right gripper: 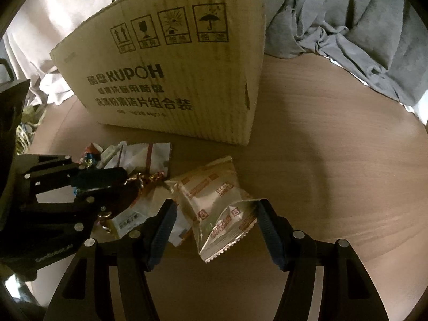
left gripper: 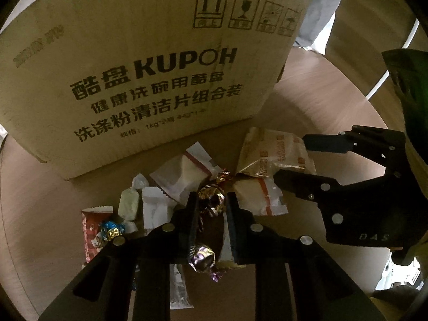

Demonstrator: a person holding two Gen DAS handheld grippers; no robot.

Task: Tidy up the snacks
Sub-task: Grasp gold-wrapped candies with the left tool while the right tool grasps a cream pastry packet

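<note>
While the left gripper point(left gripper: 211, 203) hangs low over the round worktop point(left gripper: 307, 112), its fingers point(left gripper: 193, 208) stand narrow around a gold foil candy point(left gripper: 211, 196), one finger on each side of it; whether they actually press it is hard to judge in the dim light. A second foil candy point(left gripper: 203, 259), purple and gold, lies between the fingers nearer the camera. Left of them sit a pale green candy point(left gripper: 129, 206), a white wrapper point(left gripper: 153, 210), a blue foil candy point(left gripper: 112, 228) and a red packet point(left gripper: 93, 230). Two white packets with a red stripe point(left gripper: 184, 176) lie just past the gold candy, and a gold biscuit packet point(left gripper: 270, 152) lies to the right, with the right gripper point(left gripper: 294, 160) spread around its near end. A cardboard box point(left gripper: 149, 80) printed KUPOH stands upright behind the whole pile.

From the right wrist camera, the right gripper point(right gripper: 214, 222) has its fingers point(right gripper: 163, 227) wide apart, with the gold biscuit packet point(right gripper: 214, 200) lying on the worktop point(right gripper: 334, 147) between them; the right finger touches the packet's crumpled corner, the left finger is just beside it. The left gripper point(right gripper: 117, 184) reaches in from the left over the foil candy point(right gripper: 144, 180). The cardboard box point(right gripper: 187, 80) stands beyond the snacks, and grey cloth point(right gripper: 347, 26) is bunched past the worktop's far edge.
</note>
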